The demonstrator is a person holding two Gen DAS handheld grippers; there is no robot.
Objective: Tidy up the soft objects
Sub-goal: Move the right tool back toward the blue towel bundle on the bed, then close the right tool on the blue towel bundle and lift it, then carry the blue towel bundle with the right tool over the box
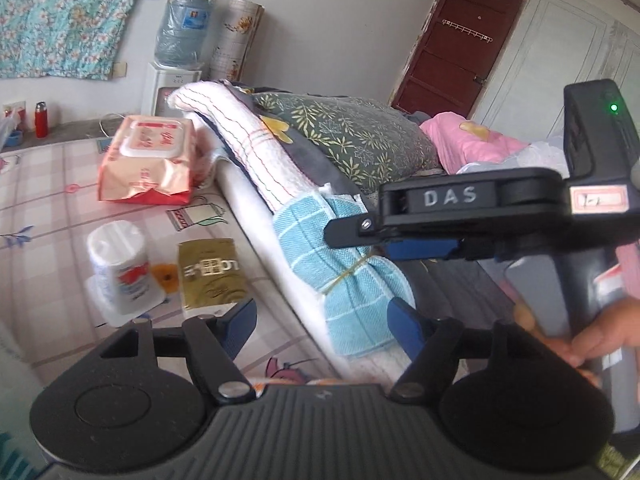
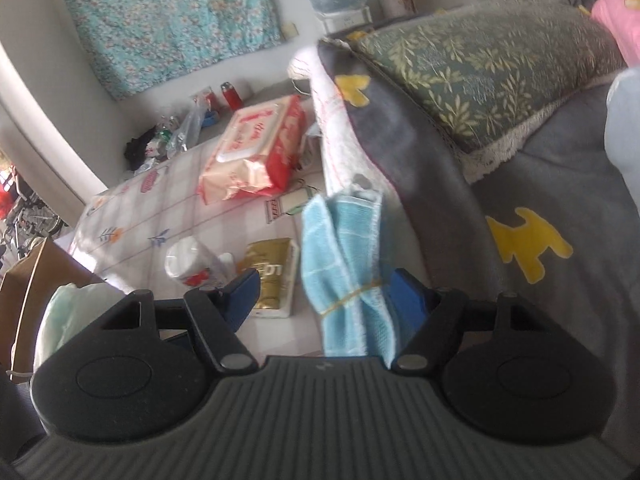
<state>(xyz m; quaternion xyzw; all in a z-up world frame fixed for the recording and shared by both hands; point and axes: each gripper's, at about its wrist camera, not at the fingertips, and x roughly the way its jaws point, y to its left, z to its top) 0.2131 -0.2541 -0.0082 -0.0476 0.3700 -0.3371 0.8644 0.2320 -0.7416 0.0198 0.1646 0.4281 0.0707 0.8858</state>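
A light blue checked cloth [image 1: 344, 268], bundled with a yellow rubber band, hangs over the bed's white edge below a white striped towel [image 1: 248, 140]. A green leaf-patterned pillow [image 1: 352, 132] lies on the grey blanket behind. My left gripper [image 1: 324, 326] is open, its fingers on either side of the cloth's lower end. My right gripper [image 1: 384, 240] comes in from the right in the left wrist view; in its own view it [image 2: 326, 292] is open around the blue cloth [image 2: 348, 264], right finger [image 2: 408, 292] beside the banded part.
On the checked tablecloth [image 1: 44, 216] lie a red wipes pack [image 1: 150, 160], a white tub [image 1: 120, 264] and a gold box [image 1: 210, 272]. A water dispenser [image 1: 180, 36] stands behind. A pink quilt [image 1: 476, 140] lies farther on the bed. A brown bag [image 2: 36, 280] sits lower left.
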